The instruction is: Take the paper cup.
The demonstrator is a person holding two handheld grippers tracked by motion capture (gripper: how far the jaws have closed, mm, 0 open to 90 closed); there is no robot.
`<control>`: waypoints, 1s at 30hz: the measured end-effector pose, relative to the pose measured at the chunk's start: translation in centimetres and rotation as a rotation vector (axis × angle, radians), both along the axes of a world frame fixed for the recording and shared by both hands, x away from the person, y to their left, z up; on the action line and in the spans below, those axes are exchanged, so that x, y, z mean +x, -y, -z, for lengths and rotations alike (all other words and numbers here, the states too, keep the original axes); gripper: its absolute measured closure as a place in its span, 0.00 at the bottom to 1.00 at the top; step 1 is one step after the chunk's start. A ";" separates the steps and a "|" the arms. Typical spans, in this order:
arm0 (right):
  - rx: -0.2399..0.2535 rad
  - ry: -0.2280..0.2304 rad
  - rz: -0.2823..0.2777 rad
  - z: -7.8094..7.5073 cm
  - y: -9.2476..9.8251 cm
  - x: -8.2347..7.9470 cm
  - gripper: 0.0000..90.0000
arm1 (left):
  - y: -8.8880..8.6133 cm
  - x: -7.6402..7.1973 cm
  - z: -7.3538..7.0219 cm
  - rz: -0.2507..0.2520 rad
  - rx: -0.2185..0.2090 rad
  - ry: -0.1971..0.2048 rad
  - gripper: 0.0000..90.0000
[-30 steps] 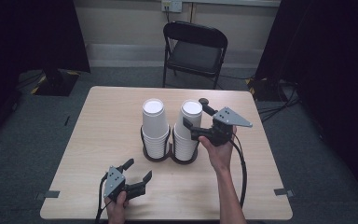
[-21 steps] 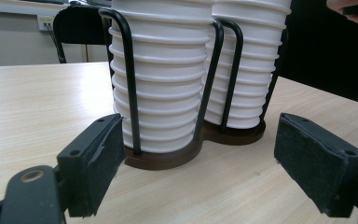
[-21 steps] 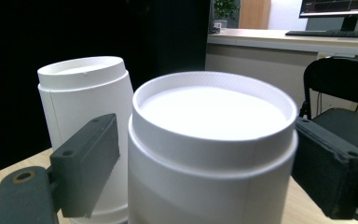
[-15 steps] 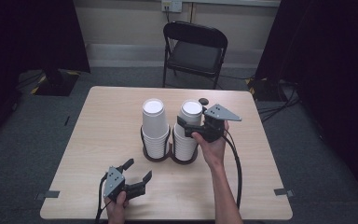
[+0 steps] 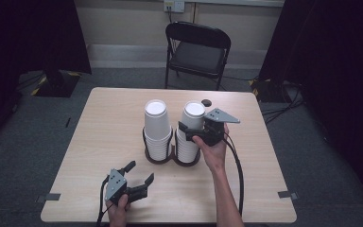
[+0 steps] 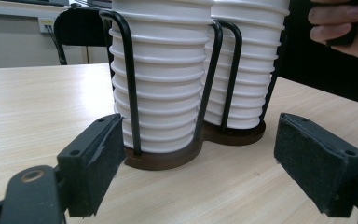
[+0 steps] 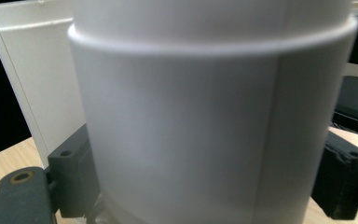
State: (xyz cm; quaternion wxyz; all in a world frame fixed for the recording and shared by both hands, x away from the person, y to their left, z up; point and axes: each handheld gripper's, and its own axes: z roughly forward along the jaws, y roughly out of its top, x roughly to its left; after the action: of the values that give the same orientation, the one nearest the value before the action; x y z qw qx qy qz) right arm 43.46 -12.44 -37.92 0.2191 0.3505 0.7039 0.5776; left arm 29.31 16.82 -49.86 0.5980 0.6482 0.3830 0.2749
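Two stacks of upturned white paper cups stand in a black wire holder (image 5: 161,159) with a brown base, mid-table: a left stack (image 5: 156,127) and a right stack (image 5: 193,112). My right gripper (image 5: 190,130) reaches in from the right, its jaws on either side of the right stack's top cup (image 7: 205,116), with the pads against its wall. My left gripper (image 5: 141,171) lies near the table's front edge, open and holding nothing. It points at the holder (image 6: 168,158), and both stacks rise just beyond its pads (image 6: 98,158).
The light wooden table (image 5: 104,123) has bare room left and right of the holder. A small black object (image 5: 207,102) lies behind the right stack. A black folding chair (image 5: 196,52) stands behind the table. Dark curtains flank the room.
My right gripper has moved slightly down and left against the right stack. The left gripper and both stacks have stayed put.
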 end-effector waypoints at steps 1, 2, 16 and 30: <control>0.000 0.000 0.000 0.0 0.0 0.0 0.14 | 0.0 0.0 0.0 0.001 0.000 0.001 0.18; 0.002 0.002 0.004 0.1 0.0 0.0 0.14 | 0.0 0.0 0.0 0.001 0.001 0.000 0.18; -0.024 -0.008 0.006 0.4 -0.2 0.1 0.15 | 0.1 -0.1 0.0 -0.004 0.015 0.010 0.18; -0.008 0.011 -0.004 -0.2 0.0 0.0 0.17 | 0.2 0.0 0.0 -0.002 0.025 0.004 0.22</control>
State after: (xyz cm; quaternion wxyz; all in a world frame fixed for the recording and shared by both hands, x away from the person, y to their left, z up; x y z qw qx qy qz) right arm 43.50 -12.45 -37.74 0.2235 0.3449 0.7057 0.5771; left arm 29.28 16.60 -49.83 0.5905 0.6545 0.3790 0.2815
